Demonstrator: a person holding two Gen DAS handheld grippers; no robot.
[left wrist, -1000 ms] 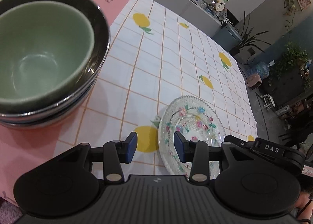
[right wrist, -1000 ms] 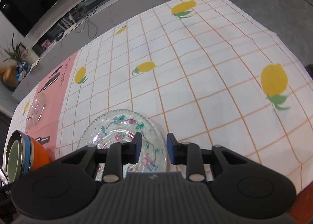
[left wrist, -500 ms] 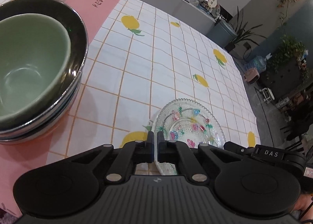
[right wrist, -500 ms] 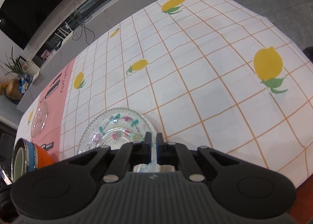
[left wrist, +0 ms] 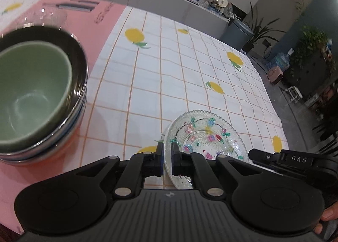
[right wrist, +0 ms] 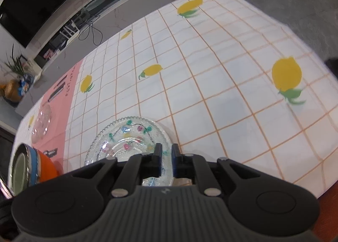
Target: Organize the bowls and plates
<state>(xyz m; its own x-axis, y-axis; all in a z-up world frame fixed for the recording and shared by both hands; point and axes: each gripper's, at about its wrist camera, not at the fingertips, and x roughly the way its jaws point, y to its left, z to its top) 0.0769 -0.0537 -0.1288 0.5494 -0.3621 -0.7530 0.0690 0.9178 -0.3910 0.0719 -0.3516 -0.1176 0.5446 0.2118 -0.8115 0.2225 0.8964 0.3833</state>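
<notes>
A clear glass plate with painted flowers lies on the lemon-print tablecloth, its near-left edge tilted up. My left gripper is shut on that plate's left rim. The right gripper's black housing shows at the plate's right side. In the right wrist view the same glass plate has its near rim between the pads of my right gripper, whose jaws are opening slightly while still touching the rim. A green bowl sits nested in a dark bowl atop a stack at the left.
The bowl stack has blue and orange bowls lower down and stands on the pink strip of cloth. A small clear glass dish lies beyond it. The table edge drops to the floor at the right.
Both grippers went from open to closed on the glass plate's rim. The left one then rose a little and rolled, tipping the plate's left edge up.
</notes>
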